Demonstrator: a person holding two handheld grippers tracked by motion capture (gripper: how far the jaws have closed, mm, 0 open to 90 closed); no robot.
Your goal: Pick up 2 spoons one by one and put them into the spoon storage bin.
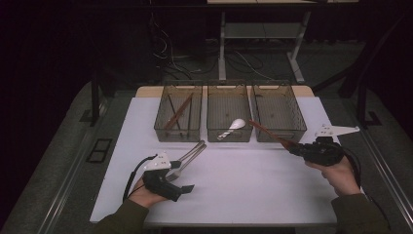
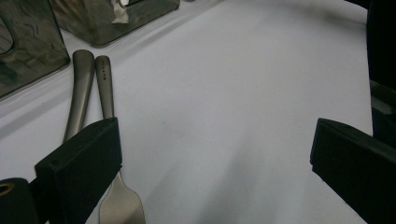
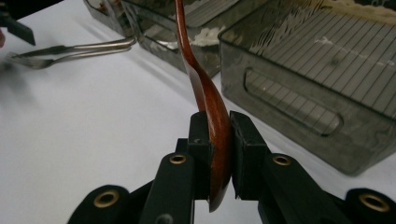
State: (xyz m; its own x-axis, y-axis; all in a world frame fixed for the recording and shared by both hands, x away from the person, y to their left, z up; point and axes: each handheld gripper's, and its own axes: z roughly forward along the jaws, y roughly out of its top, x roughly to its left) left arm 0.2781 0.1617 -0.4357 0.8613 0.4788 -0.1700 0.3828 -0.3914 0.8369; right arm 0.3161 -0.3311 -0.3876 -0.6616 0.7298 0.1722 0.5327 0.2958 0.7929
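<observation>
I have the right gripper (image 3: 219, 156) clamped on the bowl end of a wooden spoon (image 3: 211, 100), its pads pressing both faces of the glossy reddish-brown wood. From the high view the spoon's long axis runs up and to the left from the right gripper (image 1: 298, 149), its handle rising over the front rim of the right bin (image 1: 278, 113), so the handle tip sits at that bin's near left corner, close to the middle bin (image 1: 229, 113). My guess is this spoon belongs with the other wooden pieces (image 1: 178, 113) lying diagonally in the left bin (image 1: 178, 113), which would mean carrying it well across to the left. The middle bin holds a white spoon (image 1: 233, 127), smooth and probably ceramic or plastic. All three bins are smoky translucent plastic with ribbed floors and slot handles. My left gripper (image 2: 215, 154) stands wide open and empty, hovering low over the white tabletop (image 2: 224, 93), with its left pad right over a metal fork (image 2: 112, 154) and a second metal handle (image 2: 80, 93) lying side by side. Those two are brushed steel, slim and flat, with their long axes pointing away toward the left bin. The left gripper (image 1: 168, 181) is much the nearer one to that cutlery.
</observation>
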